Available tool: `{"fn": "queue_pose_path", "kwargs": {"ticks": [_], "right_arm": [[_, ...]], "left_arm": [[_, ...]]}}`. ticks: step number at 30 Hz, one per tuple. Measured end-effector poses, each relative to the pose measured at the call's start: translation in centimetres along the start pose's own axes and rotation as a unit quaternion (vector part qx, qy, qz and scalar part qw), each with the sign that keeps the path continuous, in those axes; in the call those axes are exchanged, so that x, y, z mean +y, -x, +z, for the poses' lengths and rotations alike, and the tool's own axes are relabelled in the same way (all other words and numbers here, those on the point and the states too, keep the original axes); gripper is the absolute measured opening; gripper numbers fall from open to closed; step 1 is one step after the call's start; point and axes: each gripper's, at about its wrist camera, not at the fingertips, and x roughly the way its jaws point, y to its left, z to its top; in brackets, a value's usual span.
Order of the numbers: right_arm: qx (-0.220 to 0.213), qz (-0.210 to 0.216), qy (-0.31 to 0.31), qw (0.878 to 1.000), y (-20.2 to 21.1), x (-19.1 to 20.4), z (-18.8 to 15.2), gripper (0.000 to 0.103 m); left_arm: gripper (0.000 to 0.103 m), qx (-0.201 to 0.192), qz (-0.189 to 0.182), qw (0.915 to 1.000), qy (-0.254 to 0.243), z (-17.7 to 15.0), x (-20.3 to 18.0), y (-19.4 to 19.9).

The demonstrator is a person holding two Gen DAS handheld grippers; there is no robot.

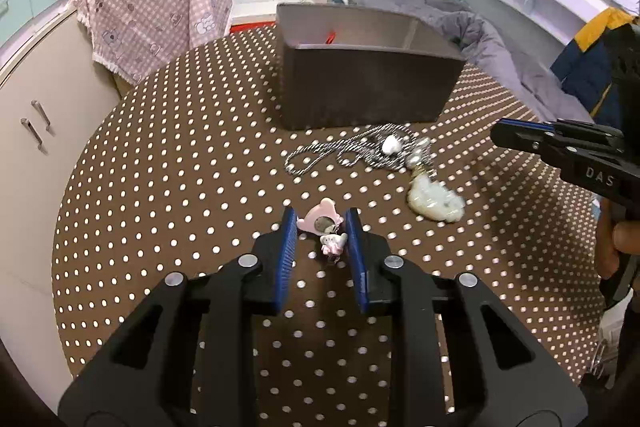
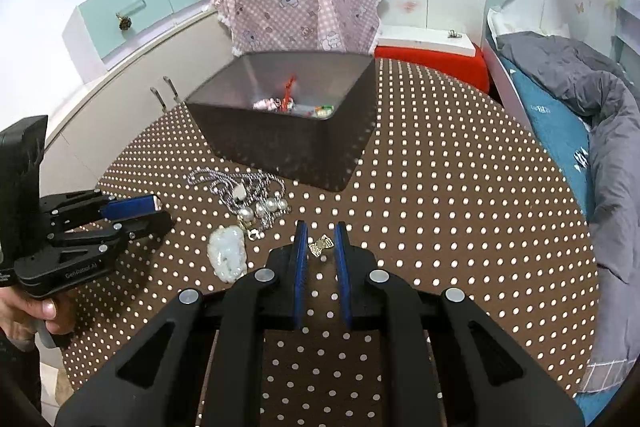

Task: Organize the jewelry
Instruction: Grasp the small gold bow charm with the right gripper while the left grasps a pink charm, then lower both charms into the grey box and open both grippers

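A dotted brown table (image 1: 168, 187) carries a dark box (image 1: 368, 83) with trinkets inside. Before the box lie a chain (image 2: 240, 193) and, near it, a pale jade pendant (image 1: 434, 201). The left gripper (image 1: 322, 227) is clamped on a pink charm (image 1: 322, 221). The right gripper (image 2: 320, 243) pinches 1 small gold piece (image 2: 321, 246).

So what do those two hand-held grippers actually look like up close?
Both look alike. The left hand-held gripper and the right hand-held gripper are black plastic frames with cut-out arms, round silver pivot pins and two flat fingers faced with ribbed blue pads. White lettering marks the bodies, including "DAS" on the right one. No cables show.
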Motion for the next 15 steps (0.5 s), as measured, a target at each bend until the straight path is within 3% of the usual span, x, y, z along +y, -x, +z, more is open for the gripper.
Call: {"fn": "queue_pose_path", "kwargs": {"ticks": [7, 12, 15], "right_arm": [[-0.046, 0.007, 0.021, 0.999, 3.1, 0.2, 3.9, 0.012], [-0.089, 0.014, 0.045, 0.995, 5.1, 0.8, 8.7, 0.012], [-0.096, 0.038, 0.042, 0.994, 4.9, 0.9, 11.1, 0.012]], "left_arm": [[0.025, -0.051, -0.004, 0.9986, -0.016, 2.9, -1.0, 3.4], [0.025, -0.114, -0.015, 0.9931, -0.024, 7.8, -1.8, 6.8], [0.025, -0.134, -0.015, 0.9904, -0.032, 10.8, -2.5, 7.1]]}}
